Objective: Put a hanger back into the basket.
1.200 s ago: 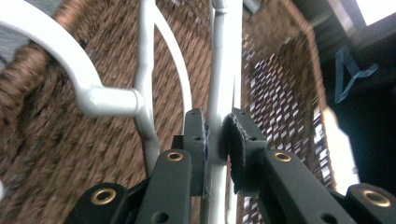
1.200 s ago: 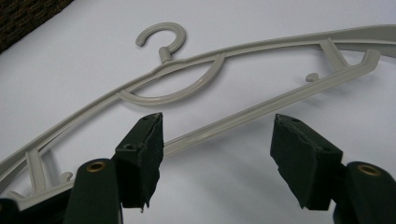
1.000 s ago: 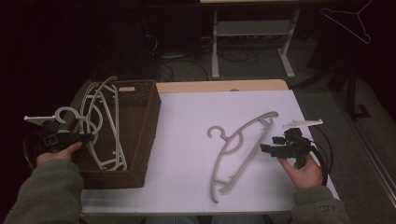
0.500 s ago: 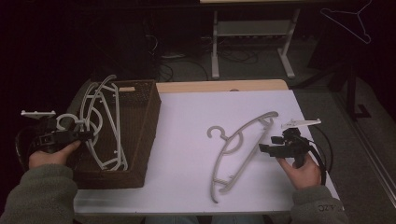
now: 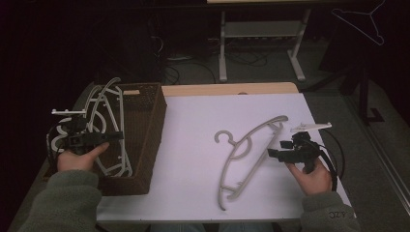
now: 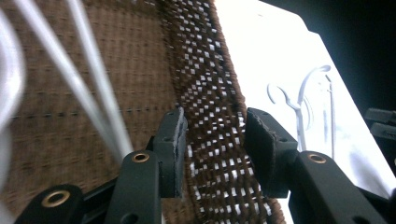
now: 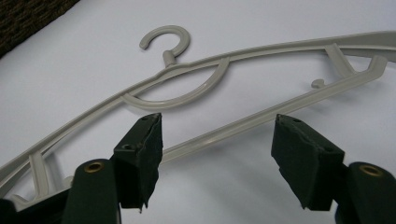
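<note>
A grey plastic hanger [image 5: 246, 154] lies flat on the white table, hook toward the back left. My right gripper [image 5: 270, 153] sits at its right side, jaws open. In the right gripper view the right gripper [image 7: 217, 149] has the hanger's lower bar [image 7: 243, 126] just beyond its pads, untouched. My left gripper [image 5: 113, 137] hovers over the brown woven basket [image 5: 154, 121], which holds several white hangers [image 5: 104, 106]. Its jaws have just been opening. In the left gripper view, nothing sits between the left gripper [image 6: 212, 149] pads, and the basket wall [image 6: 210, 84] lies behind them.
The basket stands at the table's left edge. A wooden strip [image 5: 227, 89] runs along the table's far edge. Behind it are a metal stand [image 5: 261, 43] and floor cables. A wire hanger [image 5: 362, 19] hangs at the top right.
The left gripper's jaws have opened, and that hand has shifted a little to the right above the basket. The right hand and the hanger on the table have not moved.
</note>
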### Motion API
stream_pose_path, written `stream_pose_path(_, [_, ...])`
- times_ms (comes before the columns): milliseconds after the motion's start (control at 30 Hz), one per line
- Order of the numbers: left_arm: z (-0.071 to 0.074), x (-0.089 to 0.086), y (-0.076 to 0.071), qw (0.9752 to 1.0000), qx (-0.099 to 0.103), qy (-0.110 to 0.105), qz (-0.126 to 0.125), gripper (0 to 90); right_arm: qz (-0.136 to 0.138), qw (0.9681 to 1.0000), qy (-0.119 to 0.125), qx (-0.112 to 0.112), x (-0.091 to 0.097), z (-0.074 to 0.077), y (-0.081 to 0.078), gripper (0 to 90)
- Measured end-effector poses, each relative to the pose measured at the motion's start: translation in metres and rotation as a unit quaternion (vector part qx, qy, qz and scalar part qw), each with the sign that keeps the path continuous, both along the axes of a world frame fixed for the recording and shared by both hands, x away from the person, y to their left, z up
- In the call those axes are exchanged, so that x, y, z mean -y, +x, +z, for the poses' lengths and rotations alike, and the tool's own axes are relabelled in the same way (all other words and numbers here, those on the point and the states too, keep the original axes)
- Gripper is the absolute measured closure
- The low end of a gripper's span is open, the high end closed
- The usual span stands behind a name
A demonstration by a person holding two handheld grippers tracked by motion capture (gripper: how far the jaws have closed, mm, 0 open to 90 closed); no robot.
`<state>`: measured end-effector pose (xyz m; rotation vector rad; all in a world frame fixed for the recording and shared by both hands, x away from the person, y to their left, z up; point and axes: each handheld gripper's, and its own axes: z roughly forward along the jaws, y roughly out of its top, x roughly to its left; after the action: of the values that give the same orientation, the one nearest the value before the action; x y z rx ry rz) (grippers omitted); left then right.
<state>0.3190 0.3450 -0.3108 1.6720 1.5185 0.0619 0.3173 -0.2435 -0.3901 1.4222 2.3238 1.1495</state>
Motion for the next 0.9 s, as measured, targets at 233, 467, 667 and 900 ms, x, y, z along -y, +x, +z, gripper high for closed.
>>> stream_pose_path(233, [0.001,0.022,0.004,0.9997,0.009,-0.004,-0.024,57.3,-0.005,1.0000,0.004,-0.001,0.001,0.001,-0.001,32.3])
stream_pose_path(467, [0.000,0.039,0.007,0.9991,0.012,-0.004,-0.041,56.9,-0.002,1.0000,0.001,0.000,0.002,0.001,-0.001,31.4])
stream_pose_path(667, [0.000,0.057,0.009,0.9981,0.017,-0.009,-0.059,55.5,-0.003,1.0000,0.001,0.000,0.003,0.001,-0.001,31.0])
stream_pose_path(900, [0.000,0.078,0.010,0.9965,0.023,-0.011,-0.080,54.1,-0.004,1.0000,0.002,0.003,0.004,0.001,-0.002,31.0])
